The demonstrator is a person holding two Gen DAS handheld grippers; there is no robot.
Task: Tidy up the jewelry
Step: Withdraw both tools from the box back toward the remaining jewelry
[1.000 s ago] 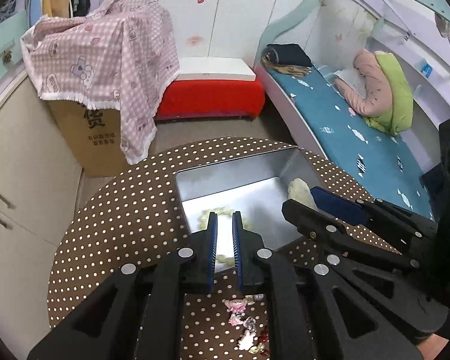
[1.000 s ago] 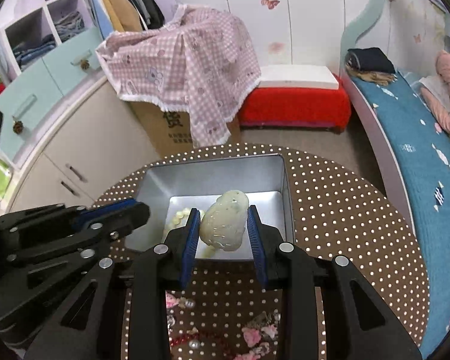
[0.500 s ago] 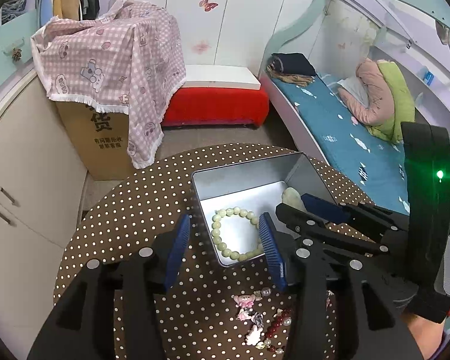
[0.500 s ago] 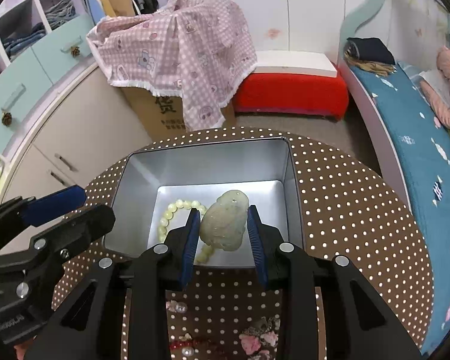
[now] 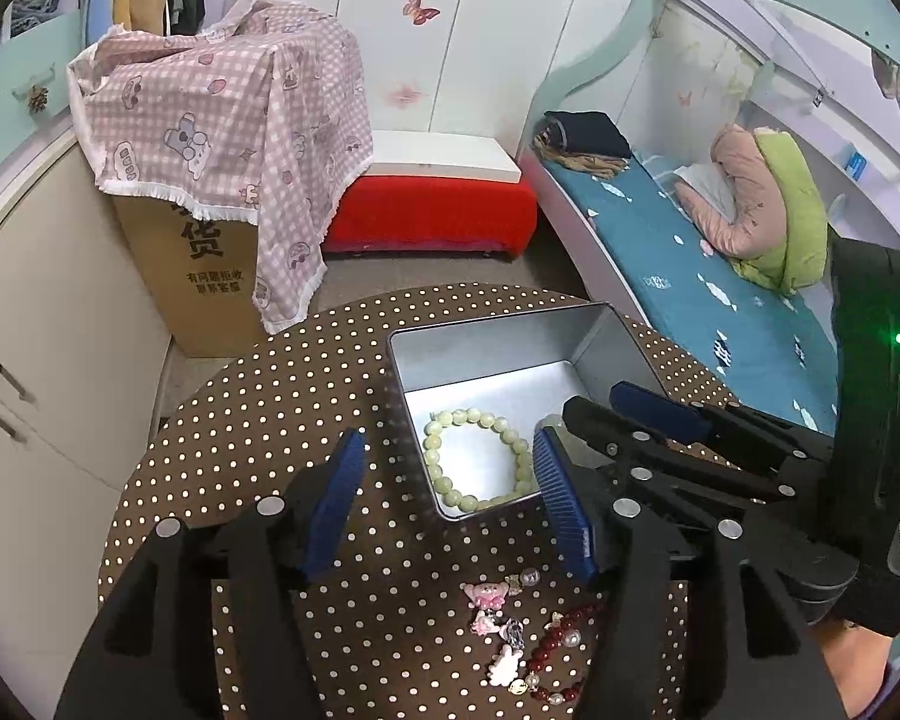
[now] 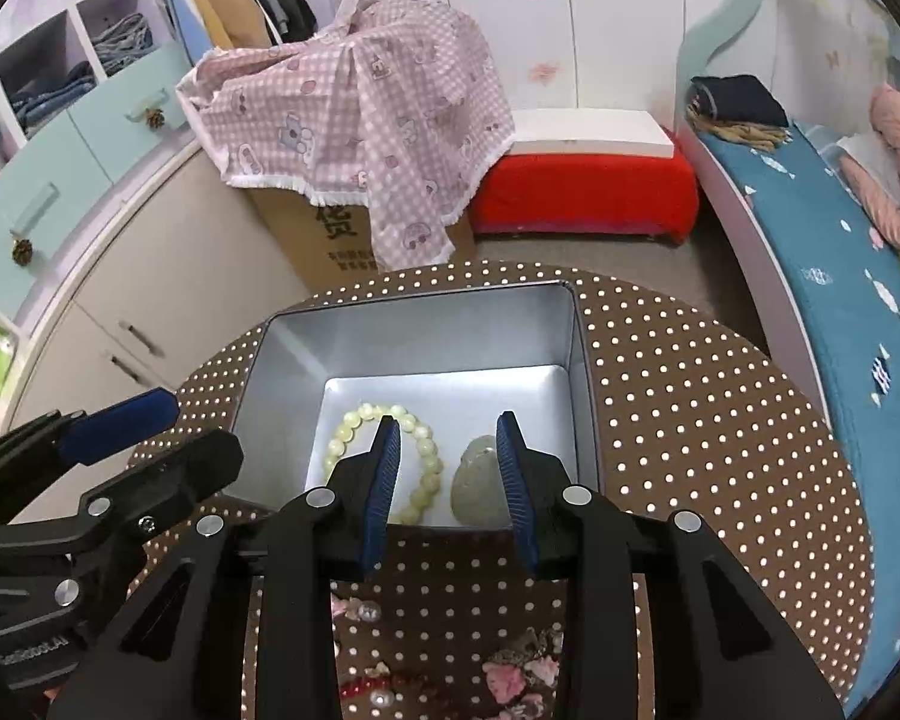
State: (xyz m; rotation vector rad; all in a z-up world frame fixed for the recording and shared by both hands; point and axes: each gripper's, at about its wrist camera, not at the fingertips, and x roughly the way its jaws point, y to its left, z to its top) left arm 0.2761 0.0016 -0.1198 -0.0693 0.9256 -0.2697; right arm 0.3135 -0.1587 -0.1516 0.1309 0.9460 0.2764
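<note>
Our left gripper point(image 5: 450, 498) wide, nothing between pads, jaws just been opening. Right gripper point(image 6: 450, 486) parted too, jade pendant point(image 6: 477, 489) looks dropped inside tin point(image 6: 282, 360), beside bead bracelet point(image 5: 480, 459). Leftover charm pile point(image 5: 522, 624) on dotted table point(image 5: 258, 420) sits close under both tools, slightly toward right one. Red bead strand point(image 5: 555, 642) runs diagonally, so we'd grab across it.

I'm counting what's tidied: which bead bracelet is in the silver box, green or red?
The pale green bracelet: it lies inside the silver box, while the red bracelet lies outside on the dotted table.
</note>
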